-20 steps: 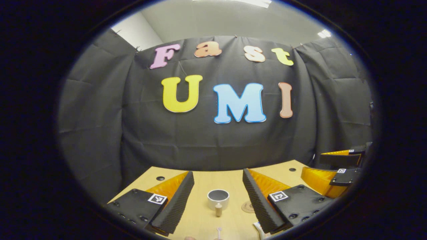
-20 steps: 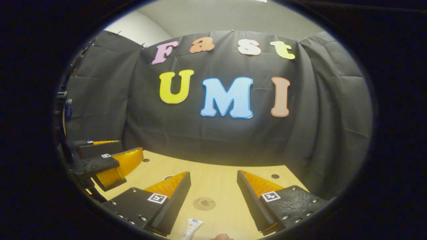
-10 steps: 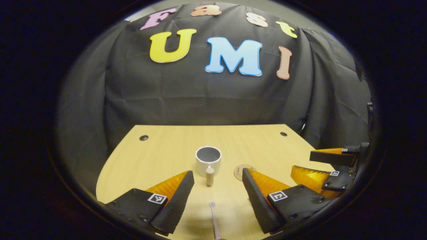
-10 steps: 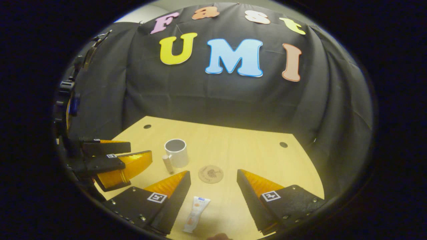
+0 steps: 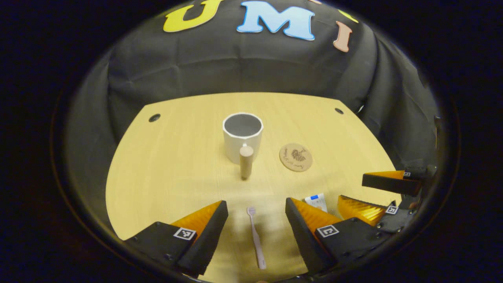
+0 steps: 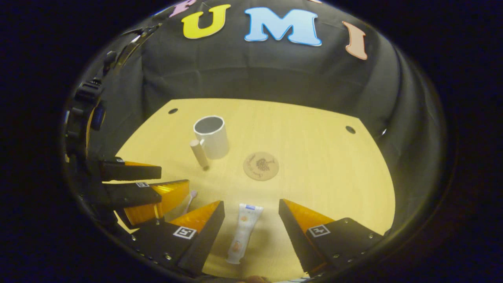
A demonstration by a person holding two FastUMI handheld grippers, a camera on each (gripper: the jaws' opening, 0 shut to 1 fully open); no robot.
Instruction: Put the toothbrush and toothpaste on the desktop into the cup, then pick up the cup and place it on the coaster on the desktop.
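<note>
The left gripper [image 5: 255,220] hangs with jaws spread wide, empty, over the toothbrush [image 5: 256,238] lying by the desk's [image 5: 165,165] near edge. The right gripper [image 6: 251,220] is likewise spread and empty above the toothpaste [image 6: 243,232]. Farther in, toward the desk's middle, stands the cup [image 5: 242,133], with the coaster [image 5: 296,157] beside it, apart.

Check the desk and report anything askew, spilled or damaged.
Nothing stands out. The cup stands upright and looks empty, the coaster lies flat beside it, and the toothbrush and toothpaste lie flat on the desktop, each between an open gripper's fingers. No spill or damage shows.
</note>
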